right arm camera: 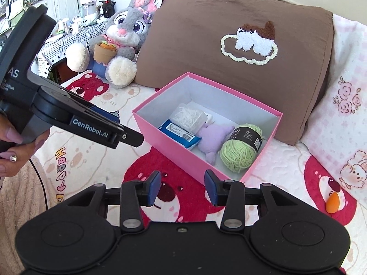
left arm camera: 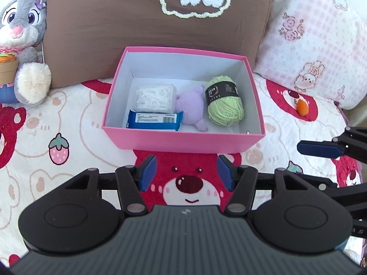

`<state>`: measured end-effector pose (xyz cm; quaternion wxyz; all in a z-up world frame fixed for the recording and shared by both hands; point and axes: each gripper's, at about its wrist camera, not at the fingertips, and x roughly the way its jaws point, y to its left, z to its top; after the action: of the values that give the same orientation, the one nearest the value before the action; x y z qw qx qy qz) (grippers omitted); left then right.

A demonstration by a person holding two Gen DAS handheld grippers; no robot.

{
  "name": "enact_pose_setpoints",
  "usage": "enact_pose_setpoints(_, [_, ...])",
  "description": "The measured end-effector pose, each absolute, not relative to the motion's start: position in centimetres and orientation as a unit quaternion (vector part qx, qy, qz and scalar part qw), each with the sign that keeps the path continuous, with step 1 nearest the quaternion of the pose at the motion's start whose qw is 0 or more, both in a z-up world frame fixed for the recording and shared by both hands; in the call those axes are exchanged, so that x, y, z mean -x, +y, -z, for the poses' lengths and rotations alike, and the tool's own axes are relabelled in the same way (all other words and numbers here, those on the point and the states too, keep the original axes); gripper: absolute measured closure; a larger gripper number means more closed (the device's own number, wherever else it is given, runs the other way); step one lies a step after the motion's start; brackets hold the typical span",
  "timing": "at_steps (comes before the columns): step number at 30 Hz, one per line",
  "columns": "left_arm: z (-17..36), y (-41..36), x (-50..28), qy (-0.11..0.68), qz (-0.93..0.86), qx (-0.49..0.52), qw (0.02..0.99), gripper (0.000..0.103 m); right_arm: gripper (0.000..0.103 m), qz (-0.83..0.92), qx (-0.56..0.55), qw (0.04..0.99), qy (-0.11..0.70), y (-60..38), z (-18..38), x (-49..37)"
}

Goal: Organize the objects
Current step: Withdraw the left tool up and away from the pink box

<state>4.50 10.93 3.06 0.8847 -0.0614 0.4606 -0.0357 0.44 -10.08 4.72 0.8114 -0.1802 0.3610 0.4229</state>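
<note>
A pink box (left arm camera: 174, 140) (right arm camera: 169, 142) sits on the bed in front of a brown pillow. Inside lie a clear plastic case of white picks (left arm camera: 153, 98) (right arm camera: 188, 117), a blue wipes pack (left arm camera: 155, 120) (right arm camera: 179, 134), a purple plush (left arm camera: 191, 107) (right arm camera: 212, 141) and a green yarn ball (left arm camera: 223, 102) (right arm camera: 240, 147). An orange egg-shaped sponge (left arm camera: 302, 107) (right arm camera: 335, 202) lies on the bedspread right of the box. My left gripper (left arm camera: 187, 171) is open and empty just before the box. My right gripper (right arm camera: 182, 188) is open and empty near the box's front right corner.
A brown pillow (left arm camera: 137, 23) (right arm camera: 206, 45) stands behind the box, a pink checked pillow (left arm camera: 321, 41) (right arm camera: 344, 114) to its right. A grey bunny plush (left arm camera: 20, 34) (right arm camera: 123, 39) sits at the left. The right gripper's finger (left arm camera: 318, 149) shows at the right edge.
</note>
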Motion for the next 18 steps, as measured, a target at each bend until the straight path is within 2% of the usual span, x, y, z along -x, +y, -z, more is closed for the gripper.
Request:
enact_pose_setpoints(8, [-2.6,8.9,-3.0,0.474,0.054,0.045,0.878,0.04,0.048,-0.403,0.202,0.813,0.368,-12.2,-4.4,0.7])
enact_pose_setpoints(18, [-0.9,6.6,-2.5,0.507,0.082,0.061,0.856,0.036,0.032,-0.385,0.208,0.813,0.384,-14.9,-3.4,0.5])
